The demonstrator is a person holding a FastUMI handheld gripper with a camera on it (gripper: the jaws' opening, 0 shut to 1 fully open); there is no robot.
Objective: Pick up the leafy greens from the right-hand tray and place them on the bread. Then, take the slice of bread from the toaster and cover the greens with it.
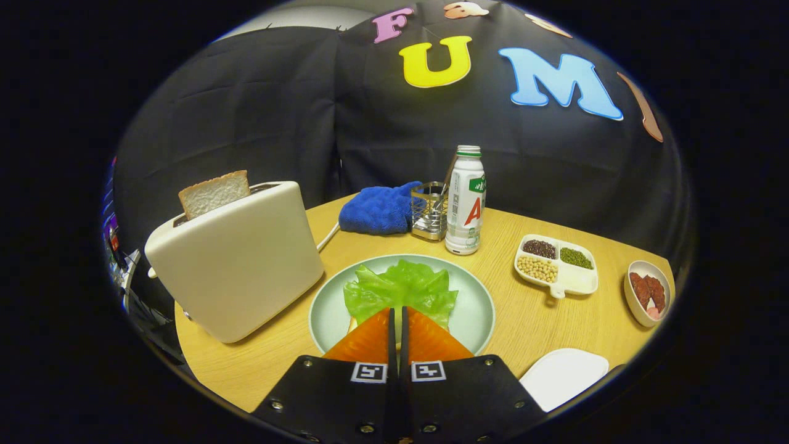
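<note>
tongs (398,316): nearly closed, gripping nothing | over leafy greens (400,290) | bottle (466,200) label: "A"

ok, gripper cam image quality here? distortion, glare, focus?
Gripper view: strong fisheye, the table edge bows and the toaster leans. Lighting even and soft, with mild sheen on the bottle and the plate rim. Greens and bread slice are sharp. The claw is nearly closed over the greens, slightly soft.

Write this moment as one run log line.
greens: on plate | bread: in toaster | gripper: shut, empty, over greens
</note>
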